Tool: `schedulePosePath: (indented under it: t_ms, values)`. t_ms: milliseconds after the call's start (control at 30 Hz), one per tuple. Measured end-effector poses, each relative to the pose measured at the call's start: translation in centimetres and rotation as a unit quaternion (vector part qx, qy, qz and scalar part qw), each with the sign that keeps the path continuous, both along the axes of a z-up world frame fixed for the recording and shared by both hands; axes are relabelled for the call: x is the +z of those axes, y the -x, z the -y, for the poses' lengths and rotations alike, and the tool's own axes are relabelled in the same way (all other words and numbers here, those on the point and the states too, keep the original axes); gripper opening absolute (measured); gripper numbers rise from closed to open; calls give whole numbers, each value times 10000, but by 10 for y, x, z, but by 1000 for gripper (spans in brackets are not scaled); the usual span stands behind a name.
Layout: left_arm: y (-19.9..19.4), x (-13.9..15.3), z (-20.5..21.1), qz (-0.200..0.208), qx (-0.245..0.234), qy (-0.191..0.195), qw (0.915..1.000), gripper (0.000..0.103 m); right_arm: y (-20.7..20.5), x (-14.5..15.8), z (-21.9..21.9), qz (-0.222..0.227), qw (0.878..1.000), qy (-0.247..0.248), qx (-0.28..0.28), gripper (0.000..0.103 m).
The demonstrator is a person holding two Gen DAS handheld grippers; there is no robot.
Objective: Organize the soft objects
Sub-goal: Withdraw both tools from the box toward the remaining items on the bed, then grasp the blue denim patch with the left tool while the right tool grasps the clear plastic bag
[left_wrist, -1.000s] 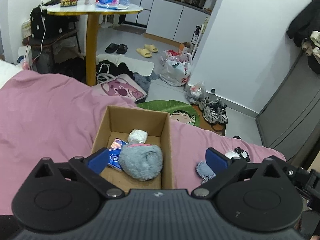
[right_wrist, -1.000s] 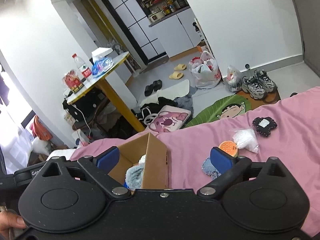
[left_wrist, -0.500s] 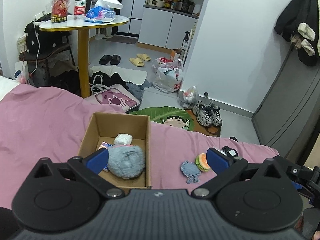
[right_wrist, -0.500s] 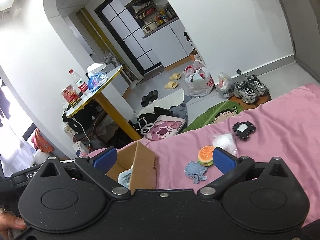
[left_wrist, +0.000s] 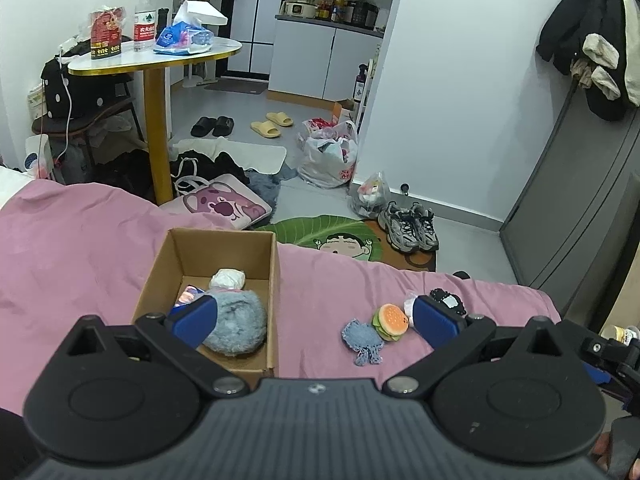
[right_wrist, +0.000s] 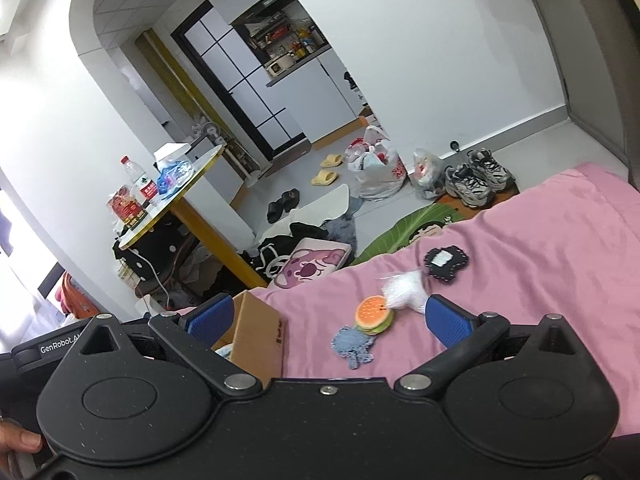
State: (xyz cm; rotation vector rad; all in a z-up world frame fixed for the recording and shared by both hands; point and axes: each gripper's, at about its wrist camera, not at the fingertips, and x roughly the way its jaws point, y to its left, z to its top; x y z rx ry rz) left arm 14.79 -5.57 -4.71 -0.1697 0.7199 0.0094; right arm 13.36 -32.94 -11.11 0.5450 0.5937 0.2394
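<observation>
Left claw (left_wrist: 312,318) spread wide, empty. Right claw (right_wrist: 328,318) spread wide, empty, tilted. Thumb (right_wrist: 20,444) at right handle.

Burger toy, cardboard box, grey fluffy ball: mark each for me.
Burger toy (left_wrist: 391,321), left wrist view, on the bun.
Cardboard box (left_wrist: 273,300), left wrist view, right wall.
Grey fluffy ball (left_wrist: 240,324), left wrist view, its middle.

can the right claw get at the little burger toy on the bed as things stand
Probably yes. The right claw is open and empty, and the burger toy lies uncovered on the pink bedspread ahead of it. The blue knit piece and white fluffy bag touch it, so they may get nudged.
</observation>
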Motion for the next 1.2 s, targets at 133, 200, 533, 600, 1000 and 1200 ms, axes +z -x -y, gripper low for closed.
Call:
schedulePosePath:
  t_ms: [133, 200, 533, 600, 1000, 1200]
  values:
    - [-2, -2, 6, -34, -45, -39, 10000, 103, 2, -3, 6, -29, 10000, 61, -11, 103]
    - [-1, -3, 10, -37, -57, -91, 9999, 103, 1, -4, 9, -44, 10000, 55, -6, 103]
    - [-8, -16, 24, -261, -128, -148, 9995, 103, -6, -12, 17, -188, 9998, -35, -11, 103]
    - [-9, -18, 26, -289, -132, -163, 9994, 103, -9, -15, 18, -235, 9997, -79, -30, 103]
    - [-27, -34, 37, -486, -58, -276, 9984, 103, -29, -37, 25, -501, 9983, -188, -244, 103]
    - [-37, -41, 47, -476, -64, -348, 9982, 103, -40, -47, 29, -590, 9976, -287, -206, 103]
